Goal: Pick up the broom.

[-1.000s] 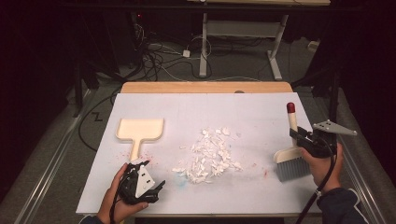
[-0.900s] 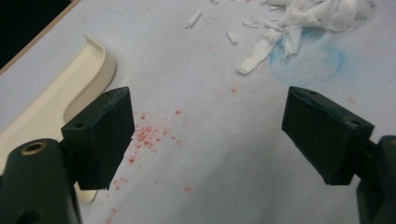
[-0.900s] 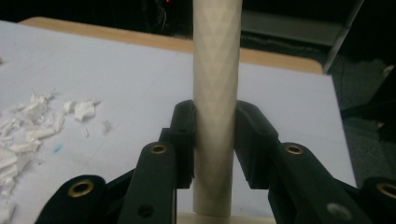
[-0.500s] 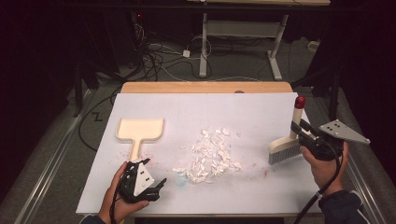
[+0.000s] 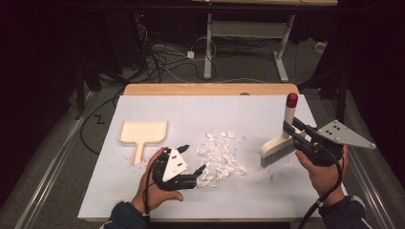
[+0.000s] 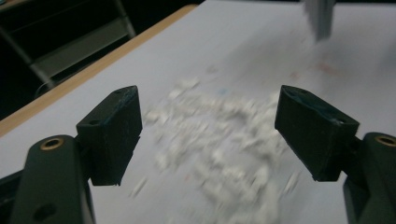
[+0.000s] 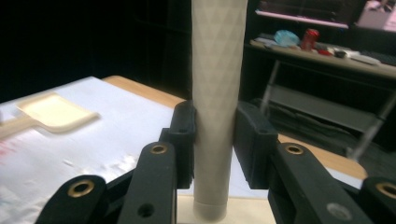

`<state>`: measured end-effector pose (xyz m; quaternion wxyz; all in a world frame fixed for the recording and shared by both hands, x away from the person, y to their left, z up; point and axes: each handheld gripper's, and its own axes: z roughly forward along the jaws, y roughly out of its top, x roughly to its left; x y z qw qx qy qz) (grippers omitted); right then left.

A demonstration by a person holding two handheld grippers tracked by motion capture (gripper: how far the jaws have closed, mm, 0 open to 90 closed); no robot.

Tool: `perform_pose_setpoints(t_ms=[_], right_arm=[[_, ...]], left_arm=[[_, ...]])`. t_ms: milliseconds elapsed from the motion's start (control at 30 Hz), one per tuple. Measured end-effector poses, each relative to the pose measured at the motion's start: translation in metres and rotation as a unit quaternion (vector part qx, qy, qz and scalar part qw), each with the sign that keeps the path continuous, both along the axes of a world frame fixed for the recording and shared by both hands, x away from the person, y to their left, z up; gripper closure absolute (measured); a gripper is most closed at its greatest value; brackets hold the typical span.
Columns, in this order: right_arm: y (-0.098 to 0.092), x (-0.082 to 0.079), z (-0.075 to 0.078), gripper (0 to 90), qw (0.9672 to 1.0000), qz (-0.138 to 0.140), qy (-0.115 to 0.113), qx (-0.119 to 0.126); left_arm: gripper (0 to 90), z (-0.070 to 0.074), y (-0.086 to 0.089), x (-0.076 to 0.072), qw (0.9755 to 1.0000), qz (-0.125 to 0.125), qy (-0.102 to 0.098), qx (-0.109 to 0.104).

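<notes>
A pile of white scraps (image 5: 219, 155) lies mid-table on the white sheet (image 5: 191, 109). My left gripper (image 5: 194, 157) sits at the pile's near-left edge. It is open, its jaws have just been closing a little, and nothing is between them. In the left gripper view the blurred scraps (image 6: 219, 140) lie ahead of the left gripper (image 6: 208, 126). My right gripper (image 5: 289, 129) is shut on the handle of a red-tipped hand brush (image 5: 277, 155), held just right of the pile. In the right gripper view the right gripper (image 7: 215, 140) clamps the grey handle (image 7: 217, 70). A cream dustpan (image 5: 143, 133) lies at the left.
A wooden board edge (image 5: 210, 89) borders the sheet's far side. Cables and table legs (image 5: 207, 43) are on the floor beyond. The right gripper view shows the dustpan (image 7: 56, 112) and a shelf with a red can (image 7: 310, 39) behind.
My left gripper has moved right and forward to the pile's edge. My right gripper has lifted the brush and brought it left toward the scraps.
</notes>
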<state>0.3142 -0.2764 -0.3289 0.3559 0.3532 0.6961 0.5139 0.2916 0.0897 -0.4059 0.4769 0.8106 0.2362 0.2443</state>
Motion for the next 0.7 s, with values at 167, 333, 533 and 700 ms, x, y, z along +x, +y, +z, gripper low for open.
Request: perform_pose_setpoints(t_ms=[167,333,533,700], right_arm=[[0.033,-0.008,0.001,71.0,0.9992,0.037,-0.014,-0.002],[0.065,-0.013,-0.006,70.9,0.9973,0.073,-0.007,-0.009],[0.096,-0.020,-0.017,70.9,0.9945,0.103,-0.003,-0.017],[0.111,-0.025,-0.021,70.8,0.9925,0.118,-0.003,-0.030]], left_arm=[[21.5,0.011,-0.039,0.002,0.9979,-0.054,0.007,-0.035],[21.9,0.014,-0.059,0.004,0.9963,-0.068,0.015,-0.050],[33.5,0.005,-0.067,0.007,0.9976,-0.056,0.027,-0.032],[55.6,0.001,-0.058,0.012,0.9957,-0.068,0.048,-0.041]])
